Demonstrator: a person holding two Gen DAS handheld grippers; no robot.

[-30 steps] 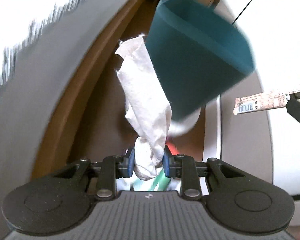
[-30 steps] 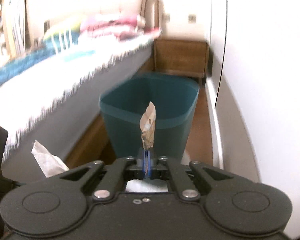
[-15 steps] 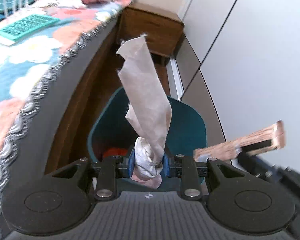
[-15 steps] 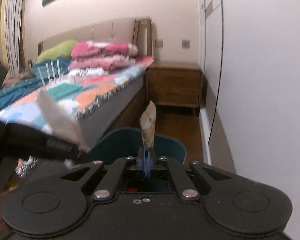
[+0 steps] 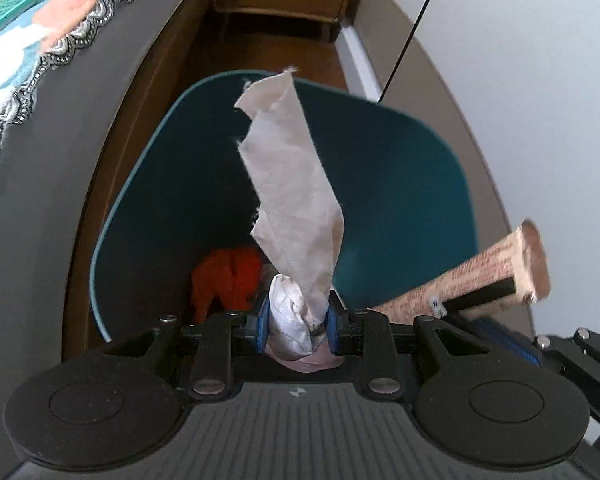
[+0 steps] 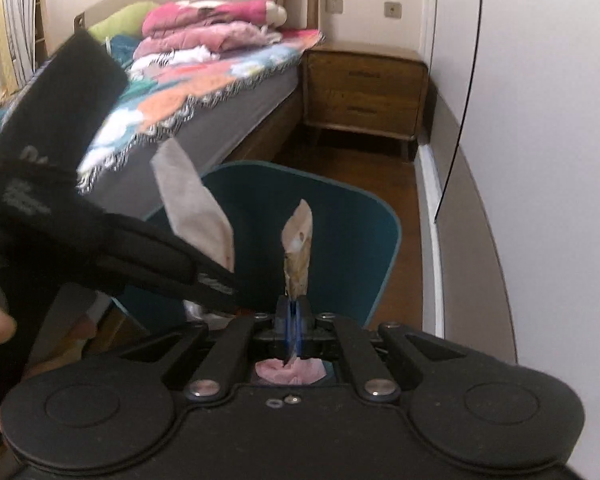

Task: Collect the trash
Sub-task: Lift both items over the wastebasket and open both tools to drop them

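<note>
text: none legible | wrapper (image 5: pixel 476 276): printed lines, blurred | left gripper (image 6: pixel 216 284): white marking, unreadable

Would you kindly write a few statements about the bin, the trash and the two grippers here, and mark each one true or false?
1. The left gripper is shut on a crumpled tissue. True.
2. The teal bin is empty. False: something orange lies inside it.
3. The right gripper is shut on a thin brown wrapper. True.
4. The bin stands on the bed. False: it stands on the wooden floor beside the bed.
5. The nightstand is white. False: it is brown wood.
</note>
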